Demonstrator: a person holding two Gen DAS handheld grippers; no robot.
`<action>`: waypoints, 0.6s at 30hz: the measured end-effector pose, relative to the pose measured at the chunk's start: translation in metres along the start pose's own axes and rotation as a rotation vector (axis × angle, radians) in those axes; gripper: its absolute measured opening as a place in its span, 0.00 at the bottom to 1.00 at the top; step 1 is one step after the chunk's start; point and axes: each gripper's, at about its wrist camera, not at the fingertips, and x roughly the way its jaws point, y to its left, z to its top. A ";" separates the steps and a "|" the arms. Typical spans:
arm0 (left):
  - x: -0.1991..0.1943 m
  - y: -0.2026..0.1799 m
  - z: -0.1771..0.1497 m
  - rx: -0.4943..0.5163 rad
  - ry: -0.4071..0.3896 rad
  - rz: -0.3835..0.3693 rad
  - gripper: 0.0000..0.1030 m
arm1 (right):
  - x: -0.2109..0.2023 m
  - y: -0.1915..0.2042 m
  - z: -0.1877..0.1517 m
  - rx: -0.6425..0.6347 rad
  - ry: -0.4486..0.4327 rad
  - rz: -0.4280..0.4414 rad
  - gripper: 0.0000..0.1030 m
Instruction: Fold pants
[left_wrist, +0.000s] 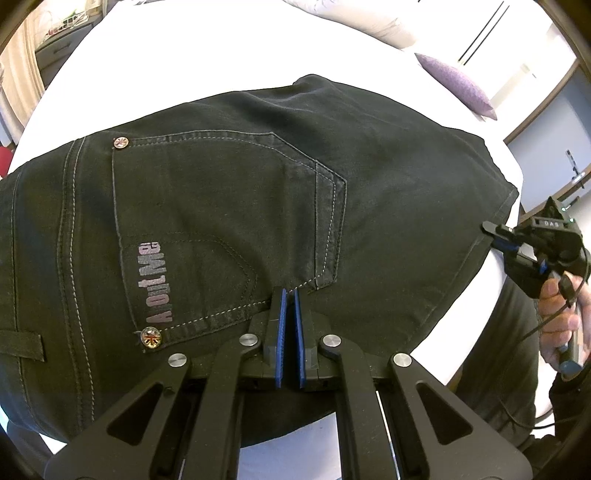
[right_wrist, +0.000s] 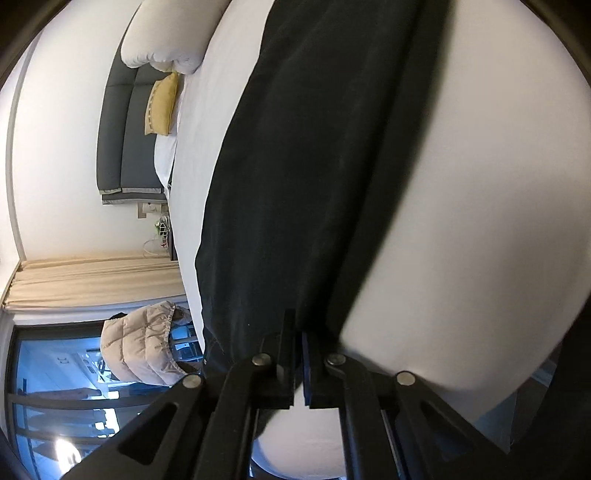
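Observation:
Black pants (left_wrist: 240, 192) lie folded on a white bed (left_wrist: 221, 55), back pocket with an "About Me" print facing up. My left gripper (left_wrist: 290, 299) is over the near edge of the pants, its blue pads nearly together; whether cloth is between them I cannot tell. My right gripper (left_wrist: 496, 234) shows at the right in the left wrist view, at the pants' right edge, held by a hand. In the right wrist view my right gripper (right_wrist: 299, 325) is closed on the dark edge of the pants (right_wrist: 314, 166), which stretch away across the bed (right_wrist: 480, 184).
A purple pillow (left_wrist: 458, 85) and white pillows lie at the head of the bed. The right wrist view shows a yellow cushion (right_wrist: 162, 107), a grey headboard (right_wrist: 122, 140), a beige jacket (right_wrist: 144, 347) and a window.

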 end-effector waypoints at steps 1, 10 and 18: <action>0.000 0.000 0.000 0.000 0.004 -0.002 0.04 | -0.003 -0.001 -0.002 -0.005 -0.003 -0.002 0.02; 0.000 0.002 0.002 -0.004 0.001 -0.009 0.04 | -0.007 0.003 -0.002 -0.076 0.012 -0.010 0.08; -0.001 0.004 0.003 -0.002 0.011 -0.018 0.04 | 0.011 0.027 -0.016 -0.072 0.053 0.121 0.61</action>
